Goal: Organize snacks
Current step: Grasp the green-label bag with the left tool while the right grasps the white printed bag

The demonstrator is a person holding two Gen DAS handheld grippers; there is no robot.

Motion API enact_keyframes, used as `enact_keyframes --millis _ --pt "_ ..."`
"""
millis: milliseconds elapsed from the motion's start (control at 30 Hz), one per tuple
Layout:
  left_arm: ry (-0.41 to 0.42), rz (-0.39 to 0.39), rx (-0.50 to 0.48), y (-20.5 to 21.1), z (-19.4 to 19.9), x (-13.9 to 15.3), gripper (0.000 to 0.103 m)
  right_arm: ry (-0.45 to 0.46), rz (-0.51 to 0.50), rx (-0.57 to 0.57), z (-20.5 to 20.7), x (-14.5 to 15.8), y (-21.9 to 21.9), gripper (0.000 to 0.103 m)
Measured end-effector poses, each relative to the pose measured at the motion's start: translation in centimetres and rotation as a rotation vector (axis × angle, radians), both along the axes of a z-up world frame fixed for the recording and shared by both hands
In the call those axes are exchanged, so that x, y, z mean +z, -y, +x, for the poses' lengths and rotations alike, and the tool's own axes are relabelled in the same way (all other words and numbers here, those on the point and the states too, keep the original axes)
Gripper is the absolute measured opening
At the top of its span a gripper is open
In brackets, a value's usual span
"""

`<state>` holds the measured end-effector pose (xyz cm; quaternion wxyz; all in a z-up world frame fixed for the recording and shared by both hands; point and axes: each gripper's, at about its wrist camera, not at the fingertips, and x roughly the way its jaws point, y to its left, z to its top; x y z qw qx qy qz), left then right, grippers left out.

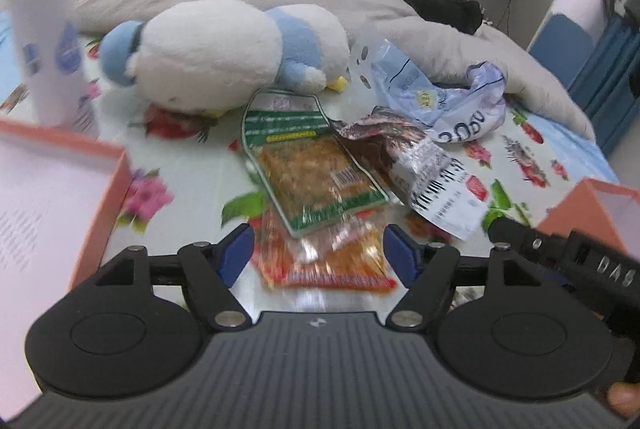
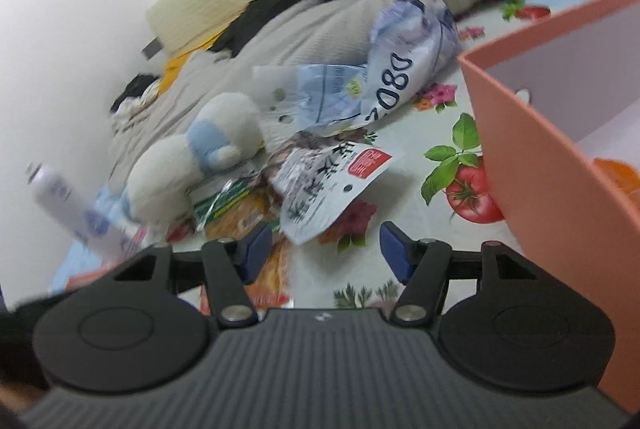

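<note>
My left tongs (image 1: 318, 253) hang wide apart over the bed's flowered sheet (image 1: 192, 185), gripping nothing. Right between their blue pads (image 1: 236, 253) lies an orange snack packet (image 1: 332, 261), its red-edged short end toward me, its long axis running away from the camera. Overlapping its far end is a green-bordered snack packet (image 1: 316, 169), long axis tilted, its green-labelled top pointing away toward the plush penguin (image 1: 224, 57) and touching it. Just right of that lies a brown-and-white packet (image 1: 420, 169), slanting toward the near right, and beyond it a crumpled pale blue bag (image 1: 440, 97).

My right tongs (image 2: 326, 249) are also spread wide and bare, hovering near the white corner of the brown-and-white packet (image 2: 324, 185). A pink box (image 2: 560, 169) stands close on the right with something orange inside; another pink box (image 1: 52, 213) sits at left, a white bottle (image 1: 48, 21) behind it.
</note>
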<state>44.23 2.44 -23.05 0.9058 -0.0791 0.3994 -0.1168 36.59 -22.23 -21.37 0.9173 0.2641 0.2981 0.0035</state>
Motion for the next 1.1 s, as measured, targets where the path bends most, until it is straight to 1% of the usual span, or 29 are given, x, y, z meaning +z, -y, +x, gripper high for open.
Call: enact_keyframes --millis 67,200,233,267,300,333,367,400,467,500,567,600,633,667,767,900,933,967,1100 --pt "-0.001 0.013 -0.011 0.4 1.2 -0.9 0.077 -0.012 0.041 -0.009 1.0 -0.6 0.1 0.060" --pt "-0.032 0.032 -0.027 0.8 3.0 -2.8 0.077 -0.037 0.109 -0.023 2.7 -2.0 0.1 0.058" --pt "-0.039 0.032 -0.030 0.8 3.3 -3.3 0.077 -0.047 0.117 -0.023 3.1 -2.3 0.1 0.054" --pt "-0.028 0.035 -0.035 0.9 3.4 -3.5 0.077 -0.056 0.128 -0.022 3.5 -2.6 0.0 0.051" --pt "-0.013 0.050 -0.042 1.1 3.5 -3.7 0.077 -0.064 0.137 -0.022 3.8 -3.0 0.0 0.049" --pt "-0.007 0.067 -0.050 1.4 3.5 -3.8 0.075 -0.077 0.145 -0.023 4.0 -3.3 0.0 0.044" --pt "0.001 0.075 -0.057 1.6 3.5 -3.8 0.073 -0.083 0.151 -0.021 4.2 -3.5 0.0 0.034" --pt "0.004 0.085 -0.055 1.7 3.5 -3.9 0.071 -0.086 0.152 -0.019 4.4 -3.6 0.0 0.029" --pt "0.016 0.100 -0.060 1.9 3.4 -3.9 0.060 -0.083 0.144 -0.018 4.4 -3.7 0.0 0.015" --pt "0.016 0.095 -0.059 1.8 3.4 -3.9 0.057 -0.079 0.142 -0.013 4.3 -3.6 -0.1 0.013" --pt "0.015 0.076 -0.050 1.4 3.5 -3.7 0.044 -0.070 0.139 0.001 4.1 -3.3 -0.2 0.007" --pt "0.016 0.073 -0.042 1.2 3.5 -3.6 0.040 -0.069 0.136 0.004 4.0 -3.1 -0.2 0.007" --pt "0.019 0.075 -0.037 1.0 3.5 -3.4 0.029 -0.065 0.134 0.005 3.8 -2.9 -0.2 0.006" --pt "0.022 0.076 -0.035 0.9 3.4 -3.3 0.022 -0.062 0.132 0.007 3.5 -2.7 -0.2 0.005" --pt "0.012 0.053 -0.037 0.4 3.0 -2.8 0.015 -0.051 0.125 0.016 2.7 -1.7 -0.4 0.004" --pt "0.011 0.036 -0.039 0.3 1.6 -2.0 0.010 -0.039 0.111 0.028 1.3 -0.5 -0.6 0.004" --pt "0.009 0.027 -0.039 0.2 1.2 -1.7 0.003 -0.036 0.107 0.029 0.8 -0.1 -0.7 0.004" --pt "0.008 0.021 -0.034 0.1 0.7 -1.4 0.000 -0.033 0.102 0.031 0.4 0.3 -0.7 0.004" --pt "0.002 -0.010 -0.016 -0.6 -2.0 -0.3 0.000 -0.028 0.078 0.035 -2.0 1.3 -0.8 0.004"
